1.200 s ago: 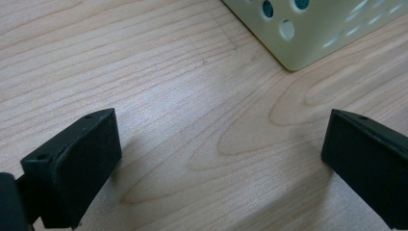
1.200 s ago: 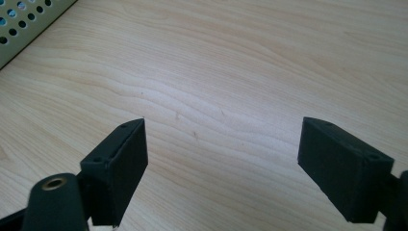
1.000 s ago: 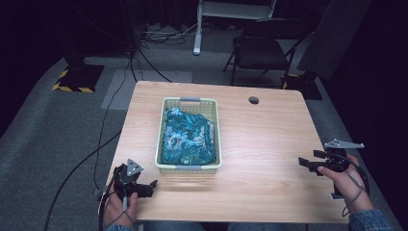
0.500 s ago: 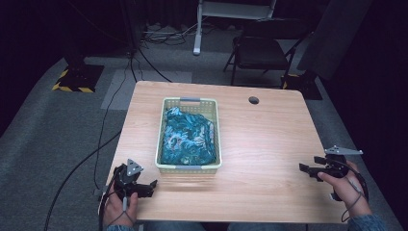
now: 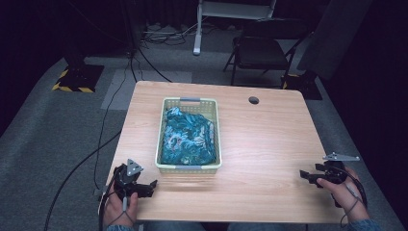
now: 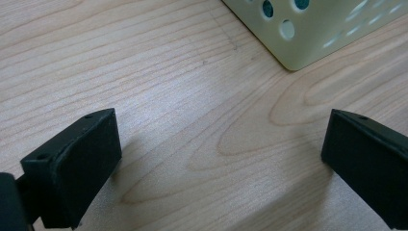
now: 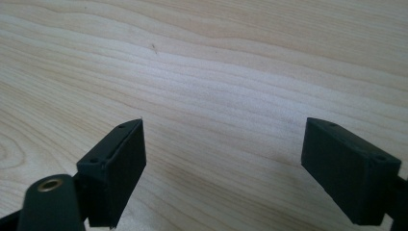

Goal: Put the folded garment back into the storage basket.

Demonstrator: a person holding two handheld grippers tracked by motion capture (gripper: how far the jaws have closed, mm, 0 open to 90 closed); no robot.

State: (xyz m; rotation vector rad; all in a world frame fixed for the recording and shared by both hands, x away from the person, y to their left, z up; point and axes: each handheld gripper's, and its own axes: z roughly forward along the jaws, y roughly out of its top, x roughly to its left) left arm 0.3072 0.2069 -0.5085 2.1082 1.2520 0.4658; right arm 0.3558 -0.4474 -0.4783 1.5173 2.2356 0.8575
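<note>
In the high view we see a pale yellow basket (image 5: 189, 163) at the middle of the wooden table (image 5: 269, 139), with a bundle of blue-green patterned cloth (image 5: 186, 134) lying inside it. The left gripper (image 5: 150, 185) sits at the lower left of the frame, low over the table's near edge and just beside the basket's near left corner. In the left gripper view its jaws stand wide apart with nothing but bare wood between them, and a corner of the basket (image 6: 317, 29) shows at the upper right. The right gripper (image 5: 306, 176) is at the lower right of the high view, well apart from the basket. In the right gripper view we see its jaws spread wide over bare wood, holding nothing.
</note>
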